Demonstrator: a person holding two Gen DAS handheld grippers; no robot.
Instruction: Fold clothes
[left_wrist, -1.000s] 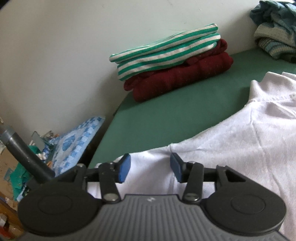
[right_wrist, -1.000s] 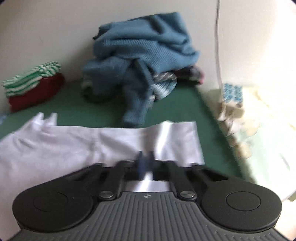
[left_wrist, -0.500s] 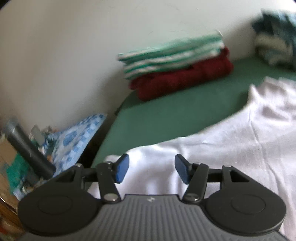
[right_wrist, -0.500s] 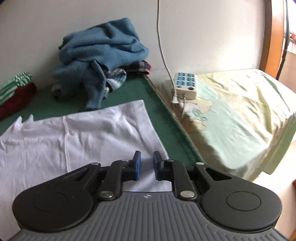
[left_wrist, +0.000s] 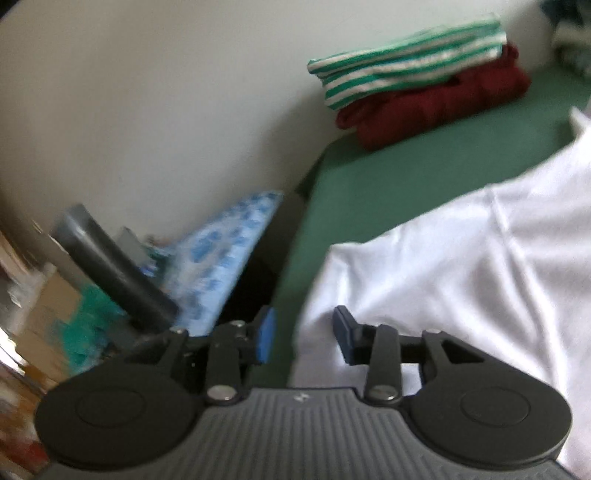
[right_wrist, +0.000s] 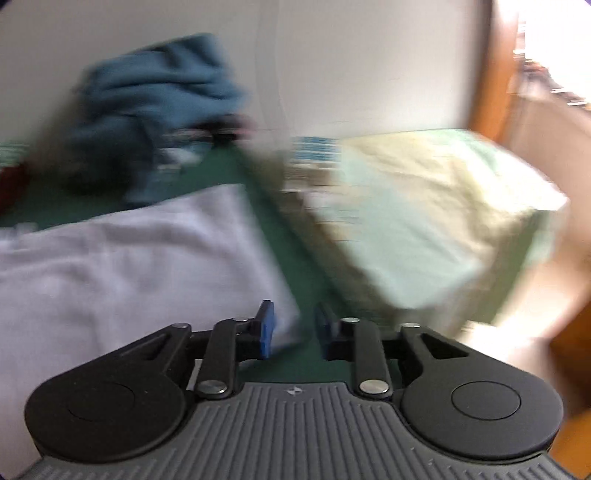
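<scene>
Both the left gripper (left_wrist: 300, 338) and right gripper (right_wrist: 291, 330) gape empty (views blurred) at the white garment (left_wrist: 461, 258) corners, toward twelve o'clock; gripping comes next.

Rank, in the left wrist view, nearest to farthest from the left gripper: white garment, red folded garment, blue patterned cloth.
1. White cotton garment, its corner between the left gripper fingers, spreading right.
2. Blue patterned cloth, left, off the green surface.
3. Dark red folded garment, far back by the wall.
</scene>
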